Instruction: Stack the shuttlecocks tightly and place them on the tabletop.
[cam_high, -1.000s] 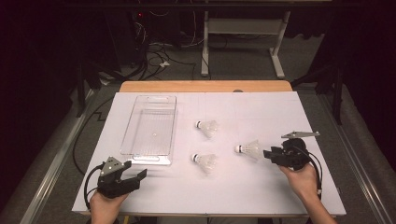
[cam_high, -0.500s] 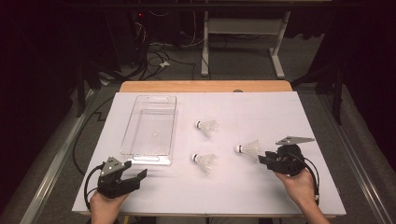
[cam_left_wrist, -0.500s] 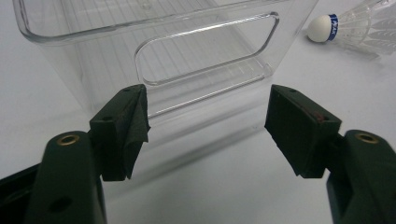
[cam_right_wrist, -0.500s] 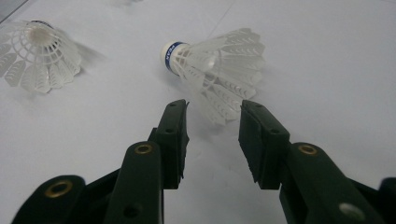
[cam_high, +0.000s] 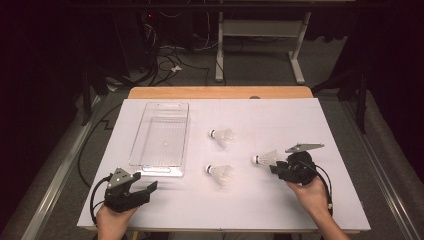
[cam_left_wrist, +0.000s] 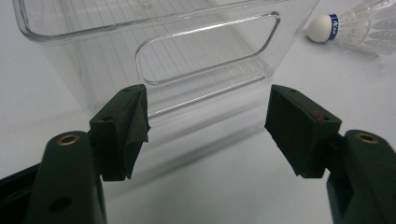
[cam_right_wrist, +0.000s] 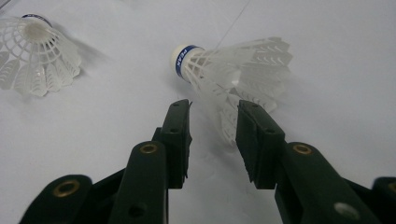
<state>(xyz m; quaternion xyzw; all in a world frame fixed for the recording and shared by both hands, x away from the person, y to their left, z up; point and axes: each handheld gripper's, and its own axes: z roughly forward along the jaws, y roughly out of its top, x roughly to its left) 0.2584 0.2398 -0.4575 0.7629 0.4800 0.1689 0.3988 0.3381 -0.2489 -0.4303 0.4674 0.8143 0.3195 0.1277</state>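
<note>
At the near edge of the white table (cam_high: 300, 115), the left gripper (cam_high: 141, 191) rested in the person's left hand (cam_high: 112, 222), its jaws spread wide with nothing between them. In the left gripper view those jaws pointed at the near end wall of the clear bin (cam_left_wrist: 154, 56), which stood just beyond them, apart from the pads; the wall carried a long slot handle. A shuttlecock with a blue-banded cork lay beyond the bin's corner at the top right of that view.

On the other side, the right gripper (cam_high: 274, 168) sat in the right hand (cam_high: 312, 195), a grey plate on top and a cable looping round the wrist. Its jaws had just been closing and stood at a narrow gap. In the right gripper view the skirt of the nearest shuttlecock (cam_right_wrist: 233, 70) lay just ahead of the tips, with a few feathers reaching into the gap beside the right pad (cam_right_wrist: 254, 140); whether the pad touched them could not be told. The shuttlecock lay on its side, cork pointing away to the upper left in that view.

Further in, a second shuttlecock (cam_high: 219, 172) lay near the middle of the table, between the bin (cam_high: 161, 135) and the right gripper. A third shuttlecock (cam_high: 222, 135) lay beyond it, level with the bin's middle. The bin stretched lengthwise away from the person on the left half, empty as far as could be seen.
</note>
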